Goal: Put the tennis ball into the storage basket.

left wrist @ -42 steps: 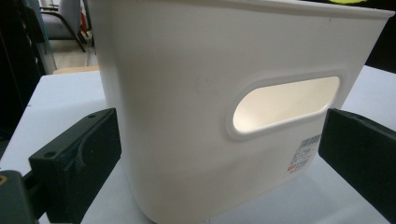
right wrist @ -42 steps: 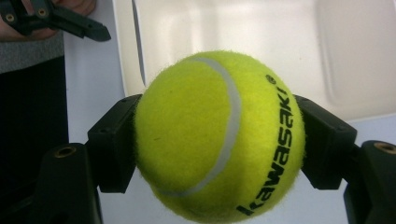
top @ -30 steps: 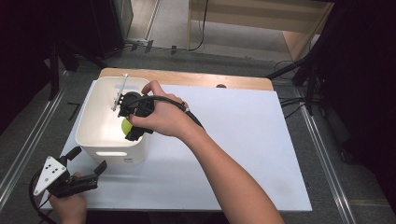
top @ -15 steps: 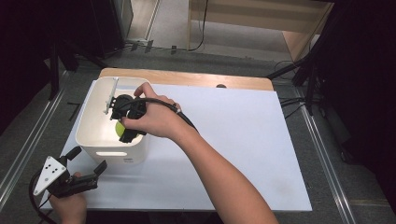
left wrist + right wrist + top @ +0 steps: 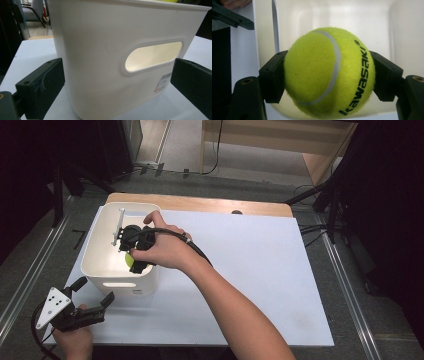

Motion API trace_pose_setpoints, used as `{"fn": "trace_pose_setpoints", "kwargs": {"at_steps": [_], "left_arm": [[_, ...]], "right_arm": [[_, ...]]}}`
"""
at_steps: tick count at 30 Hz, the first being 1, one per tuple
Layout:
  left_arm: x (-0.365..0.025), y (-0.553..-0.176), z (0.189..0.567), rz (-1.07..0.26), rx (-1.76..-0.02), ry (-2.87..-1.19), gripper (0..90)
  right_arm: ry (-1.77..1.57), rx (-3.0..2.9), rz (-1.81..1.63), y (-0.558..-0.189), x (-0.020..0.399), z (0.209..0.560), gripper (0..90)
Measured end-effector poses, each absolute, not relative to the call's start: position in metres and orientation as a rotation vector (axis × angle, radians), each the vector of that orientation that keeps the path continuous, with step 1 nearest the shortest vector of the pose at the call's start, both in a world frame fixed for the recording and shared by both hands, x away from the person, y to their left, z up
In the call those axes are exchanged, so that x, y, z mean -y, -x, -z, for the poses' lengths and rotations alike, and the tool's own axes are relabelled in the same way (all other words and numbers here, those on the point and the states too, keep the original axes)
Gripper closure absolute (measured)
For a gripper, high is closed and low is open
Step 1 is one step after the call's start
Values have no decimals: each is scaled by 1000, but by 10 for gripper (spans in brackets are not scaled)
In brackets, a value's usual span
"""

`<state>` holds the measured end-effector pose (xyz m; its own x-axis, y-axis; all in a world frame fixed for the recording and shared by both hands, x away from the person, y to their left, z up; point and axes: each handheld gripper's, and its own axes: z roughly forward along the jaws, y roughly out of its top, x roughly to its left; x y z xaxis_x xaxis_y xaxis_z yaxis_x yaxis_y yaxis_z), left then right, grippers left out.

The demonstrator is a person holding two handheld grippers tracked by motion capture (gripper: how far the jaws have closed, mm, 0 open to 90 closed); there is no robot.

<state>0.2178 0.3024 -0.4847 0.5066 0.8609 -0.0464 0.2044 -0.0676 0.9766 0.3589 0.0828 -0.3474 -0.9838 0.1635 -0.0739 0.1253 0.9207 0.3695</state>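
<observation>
A white plastic bin [image 5: 94, 240] stands at the table's left, its handle slot facing the near edge. My right gripper [image 5: 133, 264] reaches into it from above, shut on a yellow-green tennis ball [image 5: 129, 261]. In the right gripper view the ball [image 5: 329, 72] sits squeezed between both black pads of the right gripper [image 5: 329, 76], with the bin's inner wall [image 5: 362, 17] behind it. My left gripper [image 5: 94, 291] rests open just in front of the bin's near wall. In the left gripper view, the wide-apart jaws of the left gripper [image 5: 117, 85] frame the bin [image 5: 100, 45] and do not touch it.
A white sheet [image 5: 260, 270] covers most of the table, with a wooden strip [image 5: 210, 205] along its far edge. Metal rails [image 5: 30, 270] run along both sides. Cables lie on the floor beyond the table.
My right gripper has shifted slightly left and lower into the bin with the ball still gripped. The left gripper has stayed put.
</observation>
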Motion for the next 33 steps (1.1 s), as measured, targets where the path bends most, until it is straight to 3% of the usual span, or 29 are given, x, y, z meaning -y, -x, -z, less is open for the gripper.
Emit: {"fn": "trace_pose_setpoints", "kwargs": {"at_steps": [24, 27, 33], "left_arm": [[-302, -218, 485, -703, -943, -1590, 0], [-302, -218, 485, -701, -944, -1588, 0], [-302, -218, 485, -699, -944, -1584, 0]], "right_arm": [[-218, -2968, -486, -365, -84, 370, 225], [-224, -2957, -477, -364, -85, 370, 164], [-248, -2936, -509, -364, -82, 365, 134]]}}
